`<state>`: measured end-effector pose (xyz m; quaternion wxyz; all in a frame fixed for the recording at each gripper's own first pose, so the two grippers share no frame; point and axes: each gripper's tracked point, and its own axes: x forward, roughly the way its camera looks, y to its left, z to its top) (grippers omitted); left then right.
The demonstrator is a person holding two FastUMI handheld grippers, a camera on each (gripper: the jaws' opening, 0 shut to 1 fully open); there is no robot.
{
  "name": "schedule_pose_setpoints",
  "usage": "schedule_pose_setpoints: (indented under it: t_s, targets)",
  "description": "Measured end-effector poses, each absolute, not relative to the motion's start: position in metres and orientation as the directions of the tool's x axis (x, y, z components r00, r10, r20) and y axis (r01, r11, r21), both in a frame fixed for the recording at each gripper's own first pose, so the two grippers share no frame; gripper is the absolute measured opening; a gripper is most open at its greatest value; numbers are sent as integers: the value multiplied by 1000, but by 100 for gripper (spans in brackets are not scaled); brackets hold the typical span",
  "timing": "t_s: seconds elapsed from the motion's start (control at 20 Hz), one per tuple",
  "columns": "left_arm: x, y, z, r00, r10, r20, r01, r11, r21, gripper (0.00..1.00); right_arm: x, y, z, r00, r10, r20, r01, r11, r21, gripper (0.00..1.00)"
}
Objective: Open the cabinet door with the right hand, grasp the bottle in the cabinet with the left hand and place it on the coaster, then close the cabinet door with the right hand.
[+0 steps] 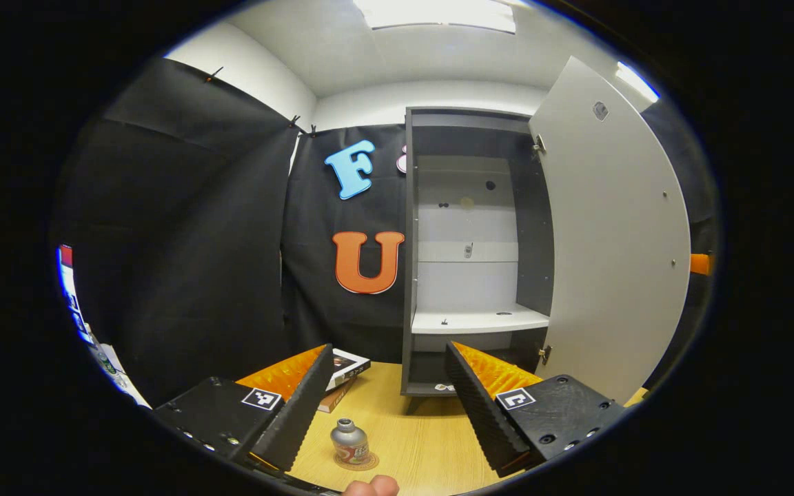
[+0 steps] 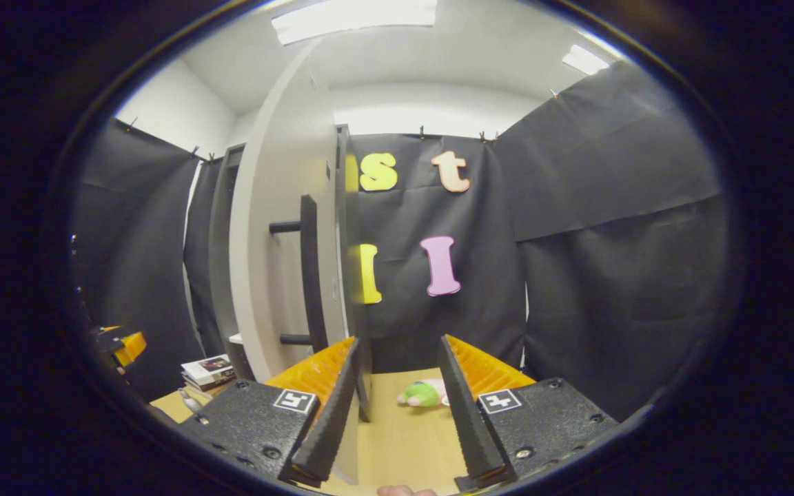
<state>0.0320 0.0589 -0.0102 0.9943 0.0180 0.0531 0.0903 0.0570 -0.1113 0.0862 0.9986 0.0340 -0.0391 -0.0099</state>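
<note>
A wooden table [image 1: 424,441] is carrying the cabinet [image 1: 473,255], door [image 1: 611,234] swung wide. In the left gripper view the left gripper [image 1: 387,406] is hanging apart and empty above the bottle [image 1: 350,442], sitting on the coaster [image 1: 368,463] before the cabinet. In the right gripper view the right gripper [image 2: 397,406] is gaping beside the door's handle [image 2: 309,275]: stiff, probably light; push its free edge.

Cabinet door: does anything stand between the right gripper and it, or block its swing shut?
Nothing visible does. The right gripper is open just beside the free edge of the cabinet door, near its handle. The bottle already stands on the coaster, clear of the cabinet.
</note>
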Motion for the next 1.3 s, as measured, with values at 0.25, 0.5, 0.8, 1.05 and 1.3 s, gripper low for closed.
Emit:
schedule_pose_setpoints:
  t_s: [0.25, 0.5, 0.8, 1.05, 1.3]
  targets:
    - [29, 48, -3, 984, 149, -95, -147, 989, 27, 97, 77, -105, 89, 997, -4, 77, -2, 997, 78, 72]
    - [25, 36, -7, 990, 100, -104, -95, 994, 44, 97, 81, -95, 86, 997, 0, 72, -4, 998, 62, 71]
    - [23, 28, -15, 991, 65, -119, -62, 998, 33, 97, 79, -51, 81, 994, 82, 70, -89, 991, 99, 66]
    - [23, 35, -23, 988, 63, -139, -61, 998, 18, 97, 84, 8, 79, 978, 199, 64, -206, 970, 126, 69]
    - [21, 45, -25, 988, 64, -143, -62, 998, 13, 97, 94, 51, 82, 962, 267, 59, -272, 957, 104, 69]
